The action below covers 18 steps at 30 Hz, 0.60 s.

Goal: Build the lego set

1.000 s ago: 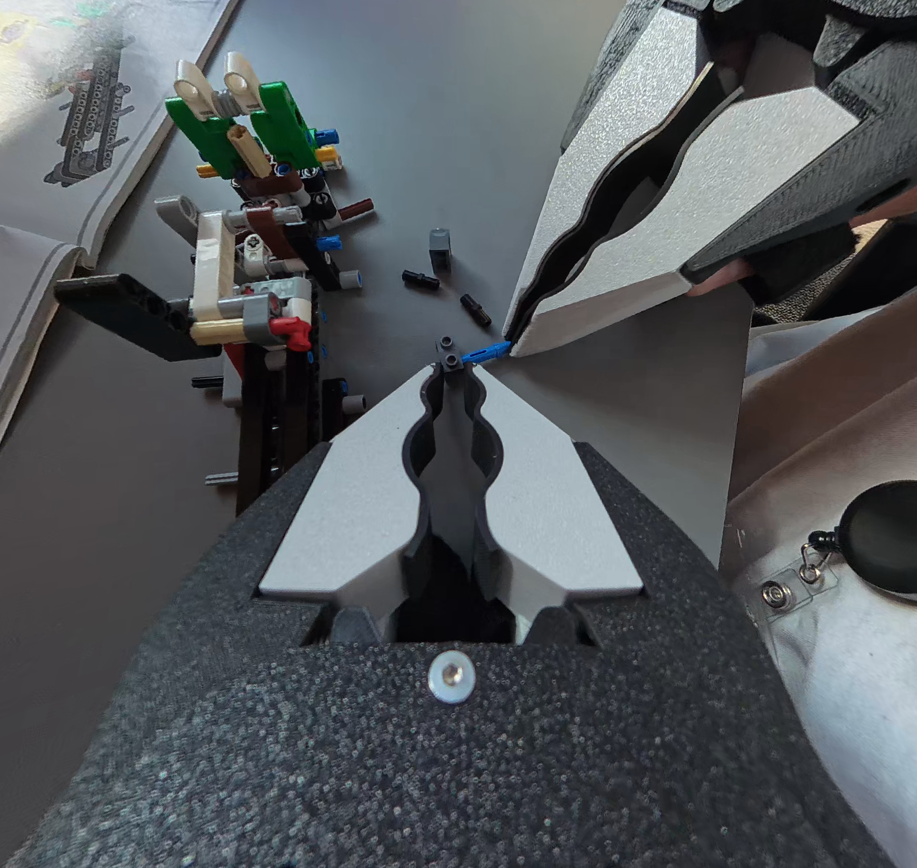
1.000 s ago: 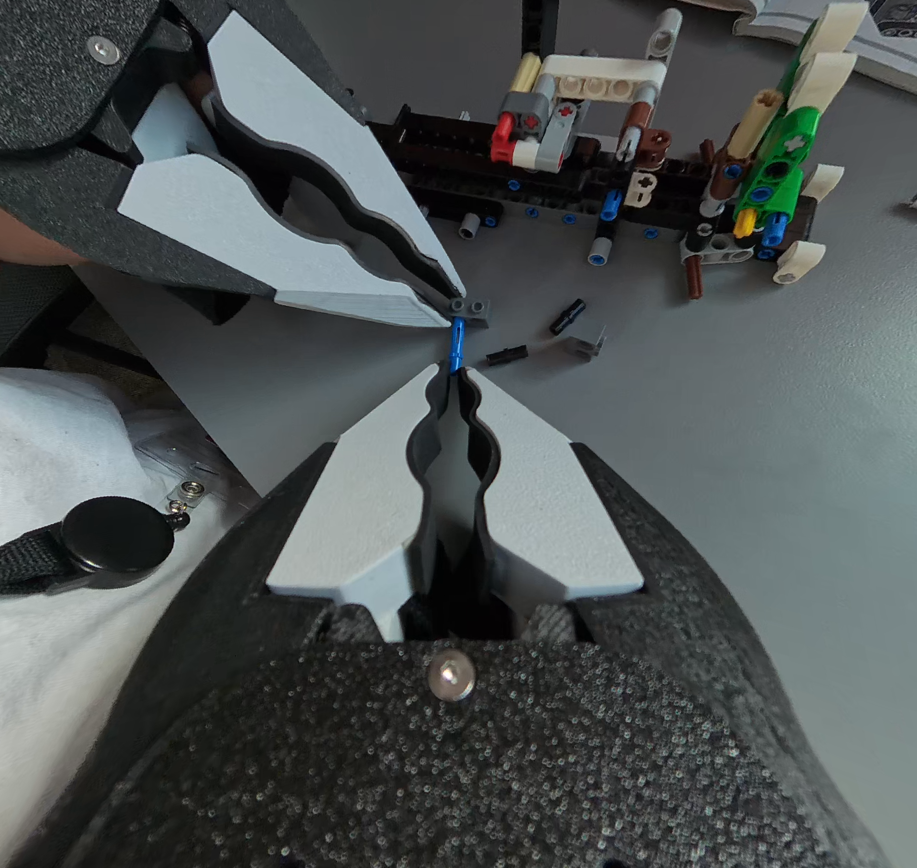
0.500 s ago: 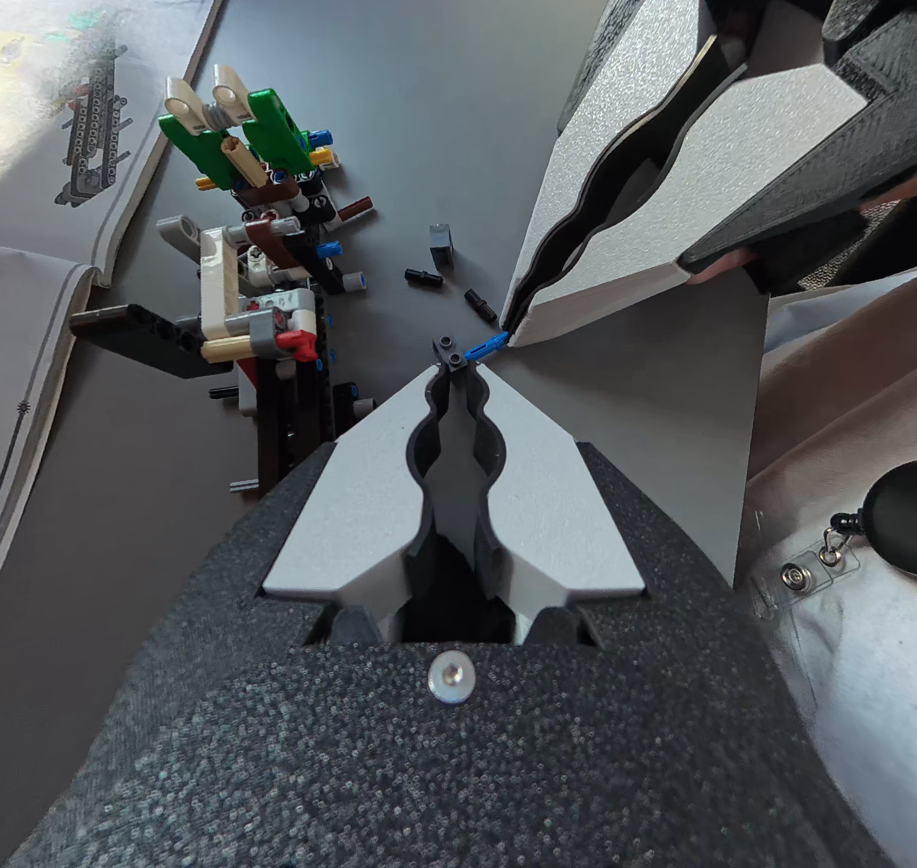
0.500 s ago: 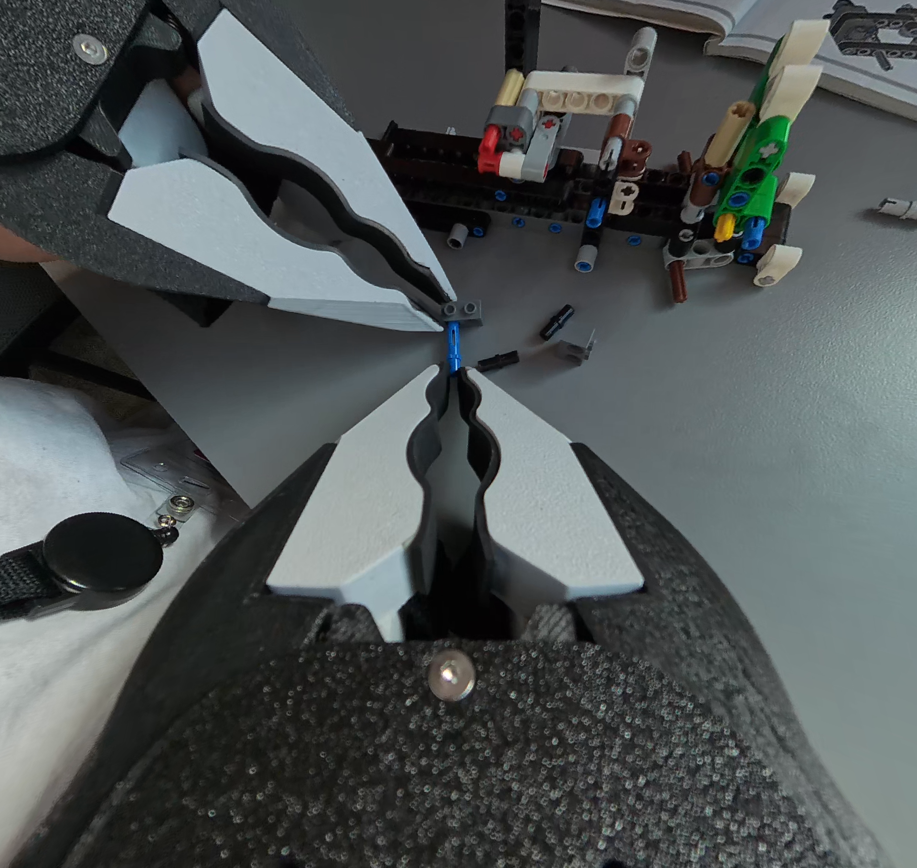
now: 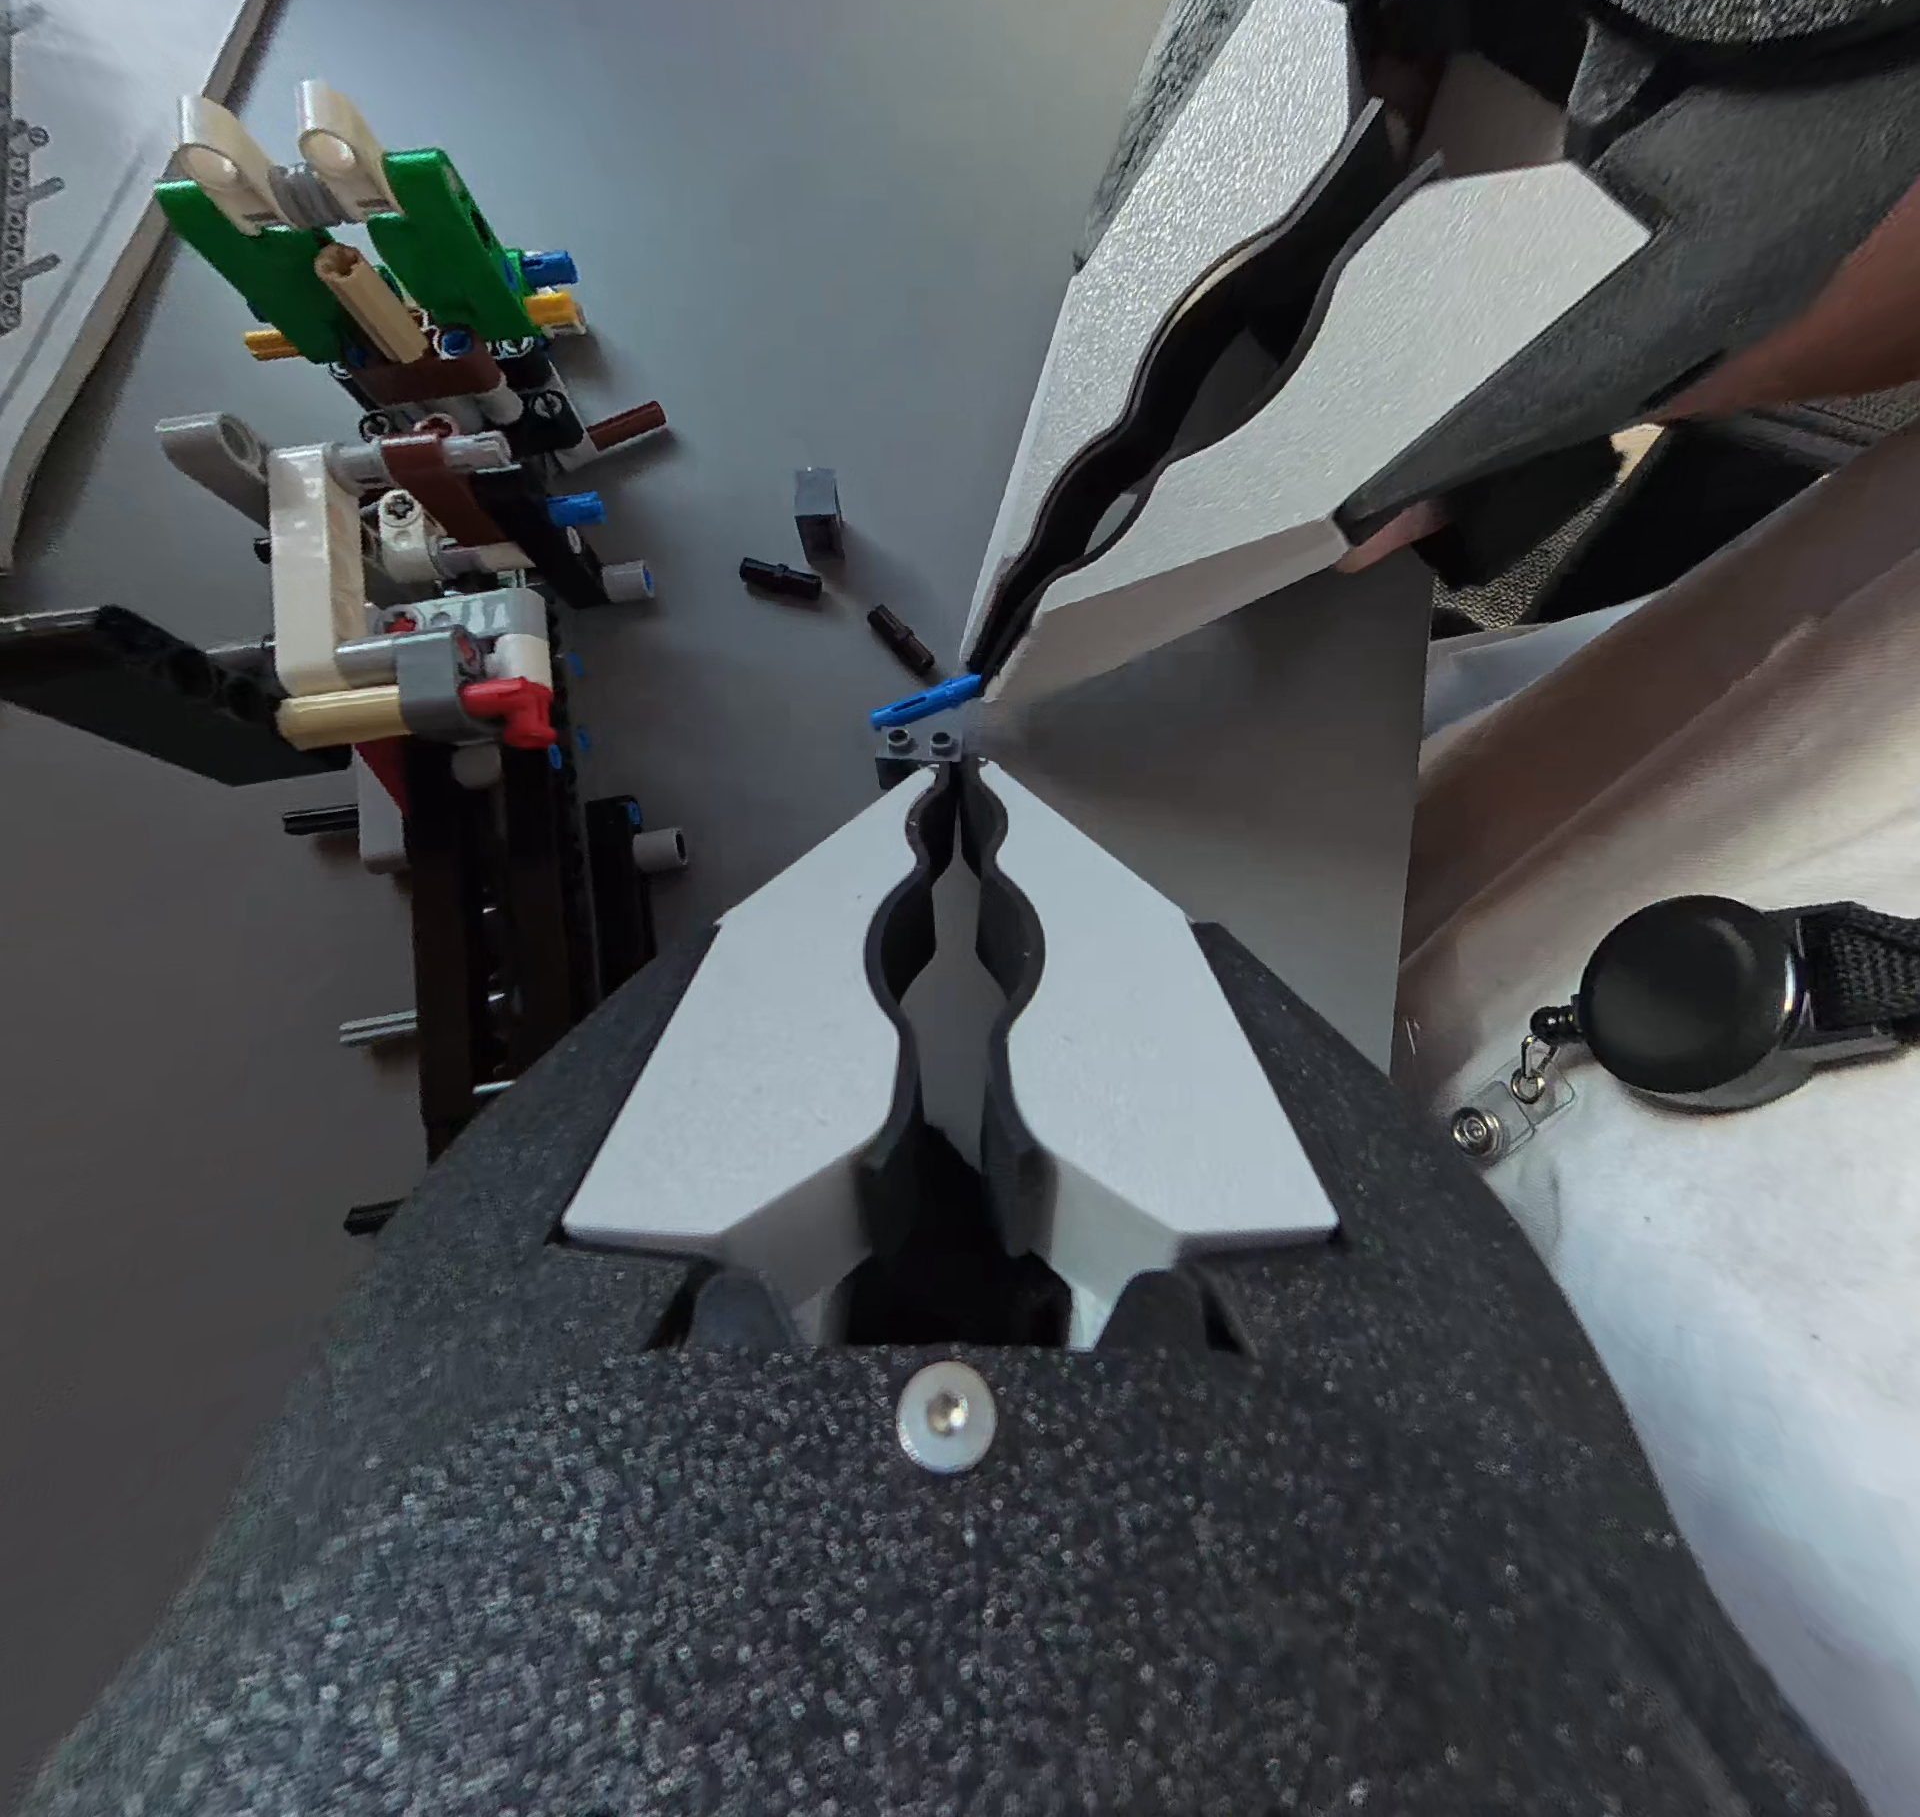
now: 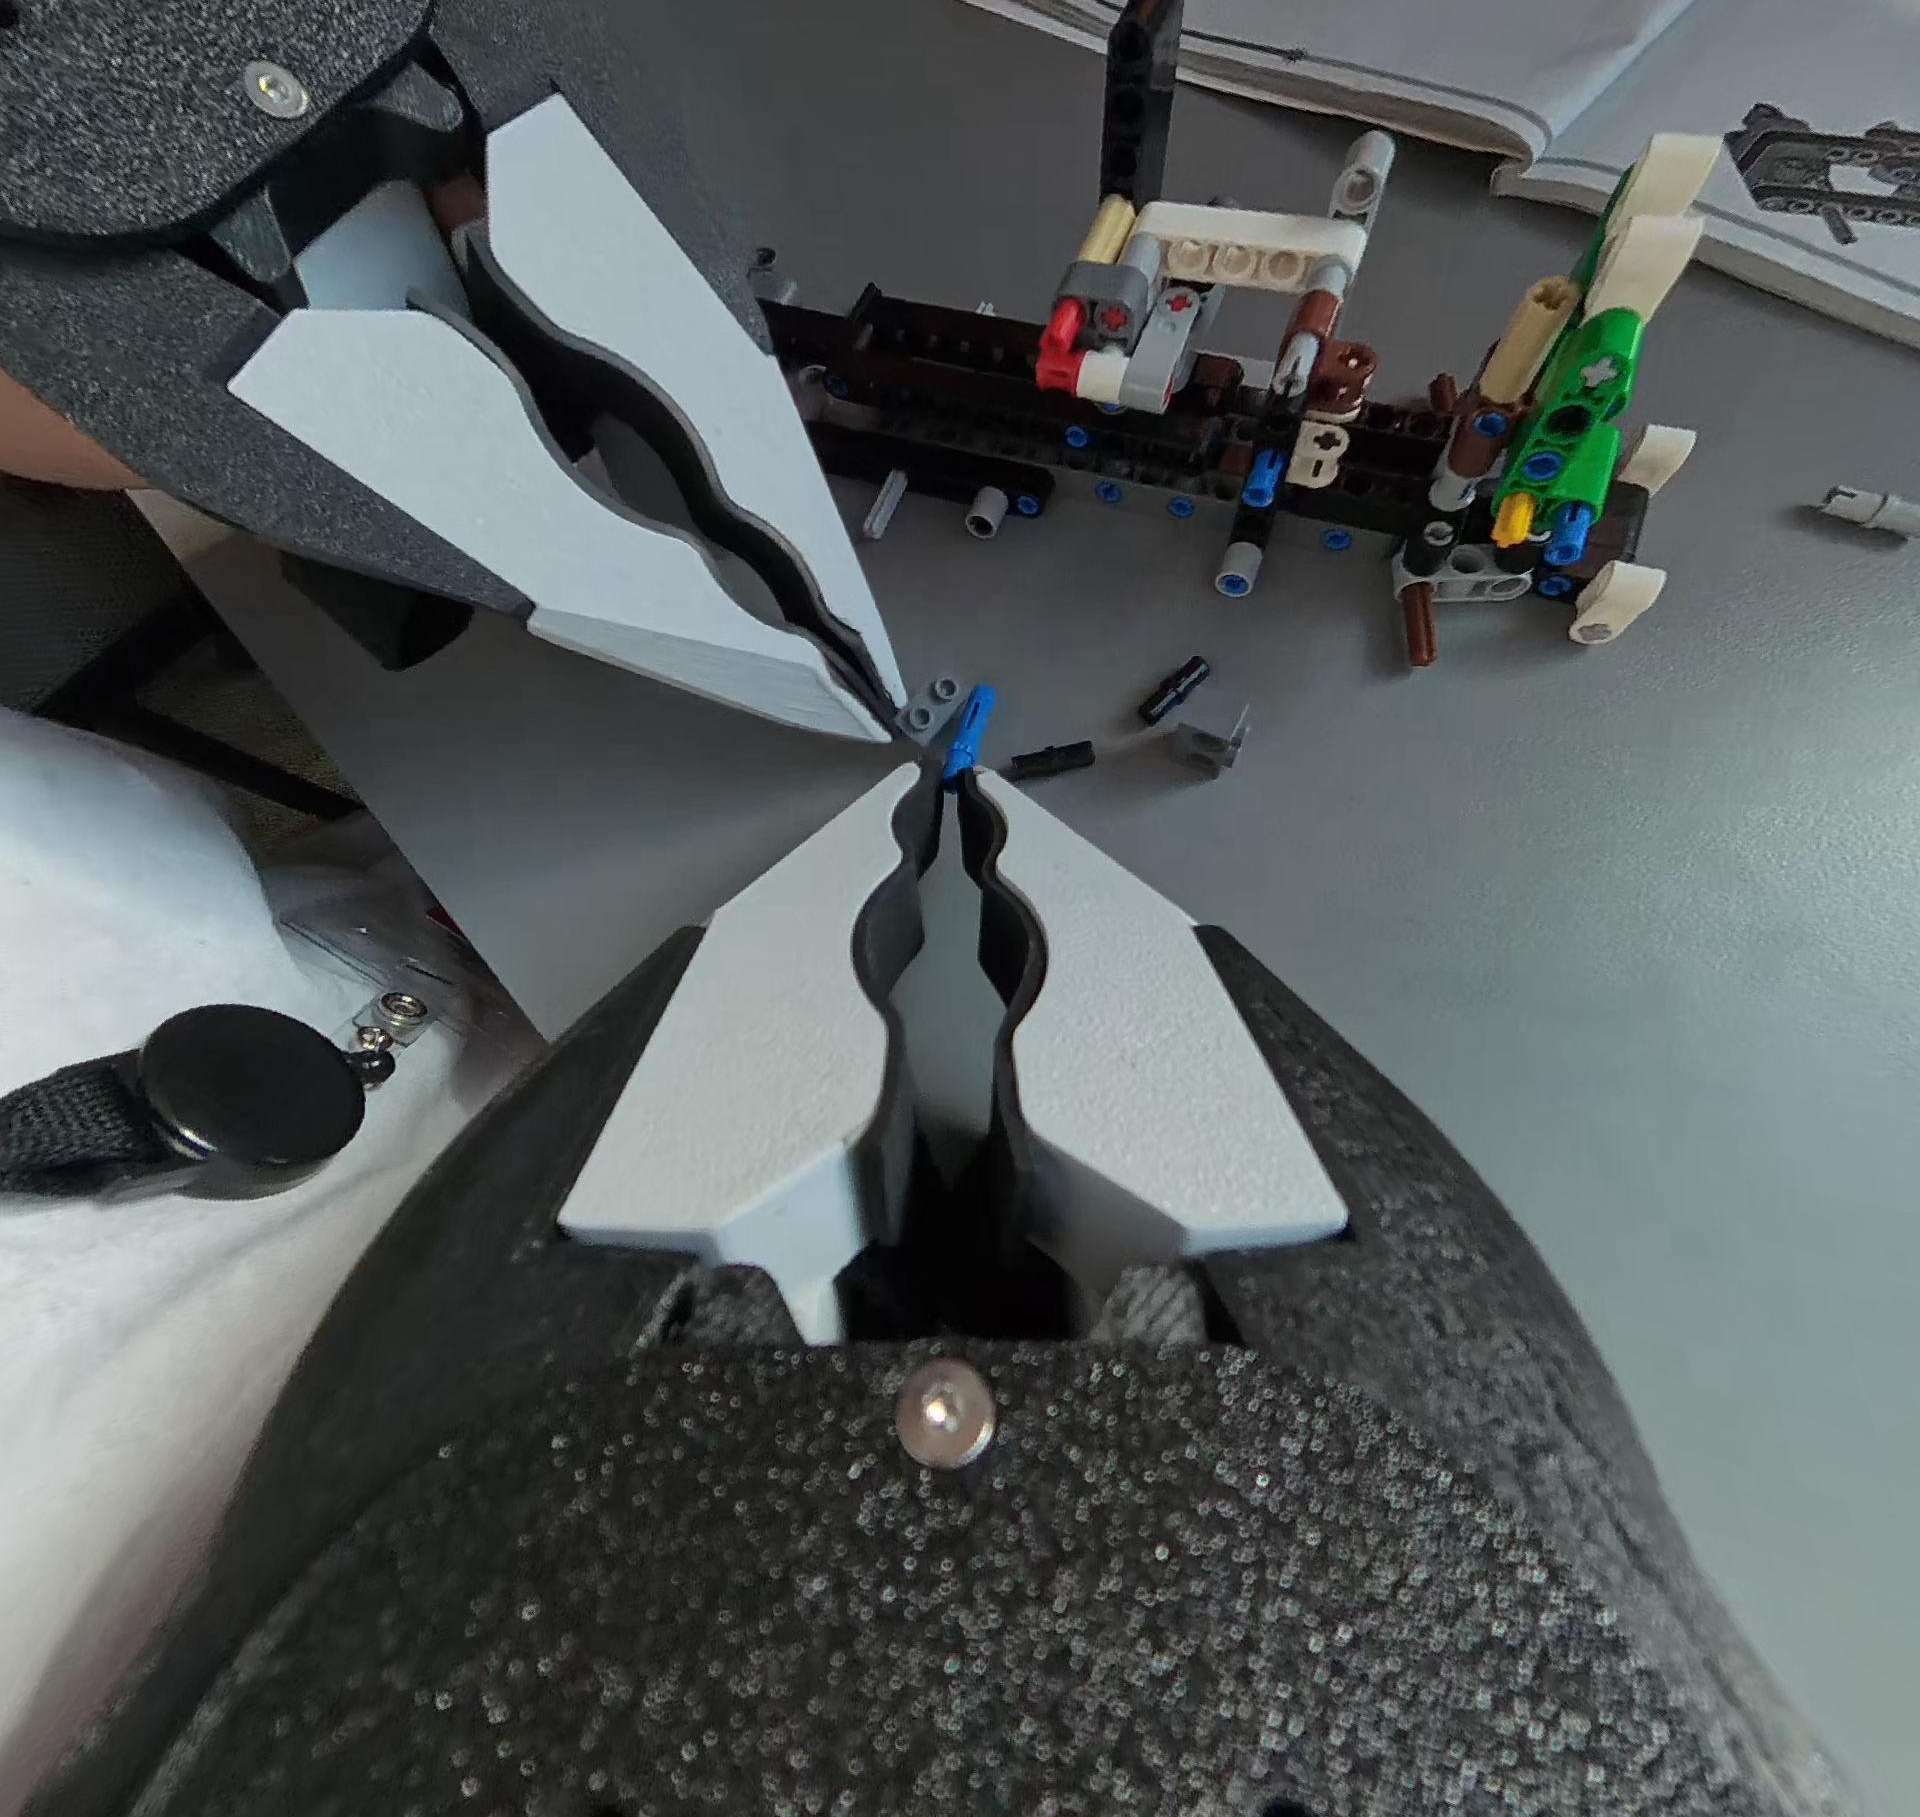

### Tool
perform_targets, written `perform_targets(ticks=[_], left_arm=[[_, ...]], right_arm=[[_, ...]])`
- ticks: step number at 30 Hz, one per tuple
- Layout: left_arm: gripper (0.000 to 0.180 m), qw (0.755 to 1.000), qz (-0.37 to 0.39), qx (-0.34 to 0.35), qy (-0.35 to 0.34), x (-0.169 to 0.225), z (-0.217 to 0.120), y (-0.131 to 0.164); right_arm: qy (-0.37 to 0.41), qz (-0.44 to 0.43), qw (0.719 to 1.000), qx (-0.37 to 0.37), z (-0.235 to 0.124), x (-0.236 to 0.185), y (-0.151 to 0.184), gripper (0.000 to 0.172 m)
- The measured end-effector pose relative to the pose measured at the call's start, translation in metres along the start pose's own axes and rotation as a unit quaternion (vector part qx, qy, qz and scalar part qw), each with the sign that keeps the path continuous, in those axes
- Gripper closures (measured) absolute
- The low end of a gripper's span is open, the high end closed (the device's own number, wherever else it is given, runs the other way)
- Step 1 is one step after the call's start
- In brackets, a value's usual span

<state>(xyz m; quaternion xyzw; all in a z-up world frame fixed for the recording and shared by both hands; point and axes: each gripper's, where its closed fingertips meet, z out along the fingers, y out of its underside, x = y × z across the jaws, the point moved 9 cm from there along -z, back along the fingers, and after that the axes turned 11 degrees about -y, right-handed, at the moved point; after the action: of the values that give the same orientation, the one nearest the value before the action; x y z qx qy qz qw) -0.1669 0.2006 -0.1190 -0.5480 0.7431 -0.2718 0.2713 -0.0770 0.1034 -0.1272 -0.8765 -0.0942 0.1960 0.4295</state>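
My left gripper (image 5: 948, 778) is shut on a small grey two-stud bracket piece (image 5: 920, 746), held just above the grey table. It also shows in the right wrist view (image 6: 928, 705), at the tip of the left gripper (image 6: 883, 713). My right gripper (image 6: 951, 780) is shut on a blue pin (image 6: 966, 723). In the left wrist view the blue pin (image 5: 923, 702) sticks out from the right gripper (image 5: 977, 671) and lies right along the bracket's far side. The two grippers' tips almost meet.
A half-built model of black, brown, white and green beams (image 6: 1299, 396) lies on the table (image 6: 1558, 936). Two black pins (image 6: 1172, 689) (image 6: 1051, 757) and a grey bracket (image 6: 1205, 737) lie loose near the tips. An open instruction booklet (image 6: 1455, 32) lies beyond. A person's white clothing with a black badge reel (image 6: 249, 1097) is at the table's edge. Only a small space, under 4 cm, lies between the two pairs of fingers.
The blue pin was pointing at the bracket from a short way off; now it lies alongside it. Both grippers have tilted and closed in. The bracket has turned in view so its studs face up.
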Motion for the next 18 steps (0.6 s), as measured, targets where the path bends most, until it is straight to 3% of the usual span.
perform_targets(ticks=[3, 8, 11, 18], left_arm=[[0.180, 1.000, 0.001, -0.005, -0.008, 0.002, -0.006, 0.005], [0.180, 1.000, 0.001, 0.000, -0.004, 0.007, -0.012, 0.013], [0.163, 1.000, 0.011, -0.003, -0.008, 0.009, -0.016, 0.018], [0.145, 0.995, 0.092, 0.003, -0.023, 0.003, -0.016, 0.016]], right_arm=[[-0.025, 0.014, 1.000, 0.006, -0.007, 0.003, -0.001, 0.170], [-0.082, -0.032, 0.995, -0.056, -0.009, 0.007, 0.003, 0.170], [-0.125, -0.075, 0.987, -0.074, -0.010, 0.007, 0.007, 0.170], [-0.164, -0.110, 0.977, -0.082, -0.008, 0.014, 0.002, 0.169]])
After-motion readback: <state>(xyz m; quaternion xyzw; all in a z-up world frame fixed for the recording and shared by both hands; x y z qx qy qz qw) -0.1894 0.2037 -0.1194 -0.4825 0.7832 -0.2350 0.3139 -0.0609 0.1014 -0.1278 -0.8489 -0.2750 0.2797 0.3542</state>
